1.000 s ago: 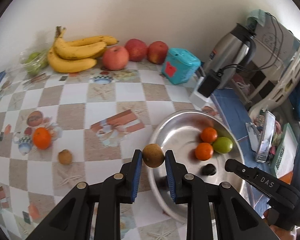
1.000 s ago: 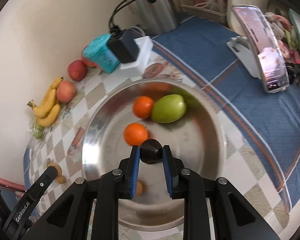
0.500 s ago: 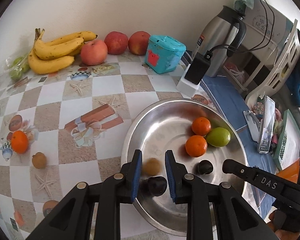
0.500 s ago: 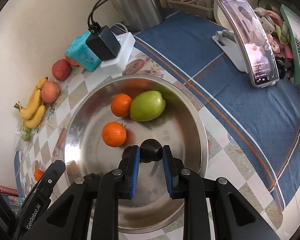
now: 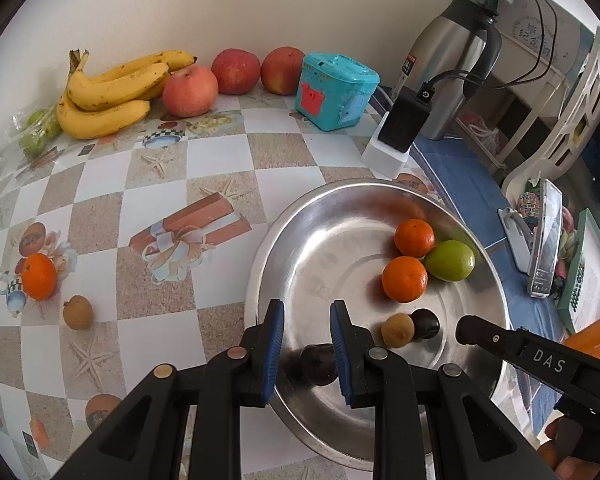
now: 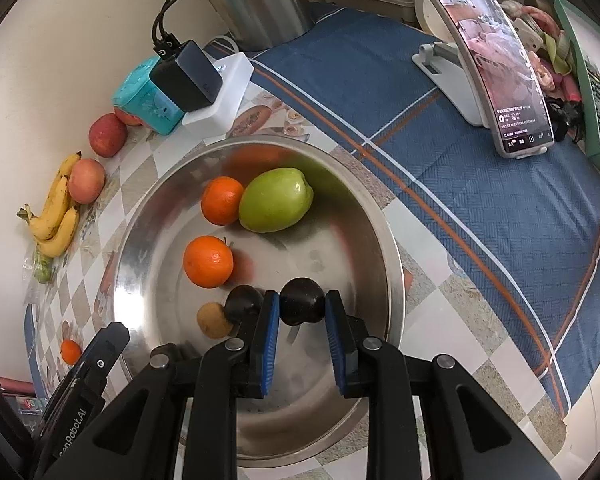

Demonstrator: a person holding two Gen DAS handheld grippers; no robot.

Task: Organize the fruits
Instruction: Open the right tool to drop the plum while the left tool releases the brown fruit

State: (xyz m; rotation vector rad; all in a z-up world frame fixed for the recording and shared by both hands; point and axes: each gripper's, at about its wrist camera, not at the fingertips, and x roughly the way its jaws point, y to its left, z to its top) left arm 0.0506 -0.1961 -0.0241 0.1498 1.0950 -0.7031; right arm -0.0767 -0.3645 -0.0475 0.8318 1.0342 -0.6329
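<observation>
**A:** Changed just now?

**B:** Small brown fruit gone from left tool. Now lying in steel bowl, just ahead and right of the pads, against a loose dark fruit. Left tool parted, holding nothing. Right tool seemingly clamped on the gripped dark fruit, low over the bowl.

**A:** Meaning for the task?

**B:** Probably one more piece sorted. Orange and second brown fruit waiting on worktop, far left of left tool.

**A:** Readable writing?

**B:** "DAS" on right tool, "Robot.AI" on left tool. Phone text and kettle label too small.

Checkered table bearing steel bowl
</observation>
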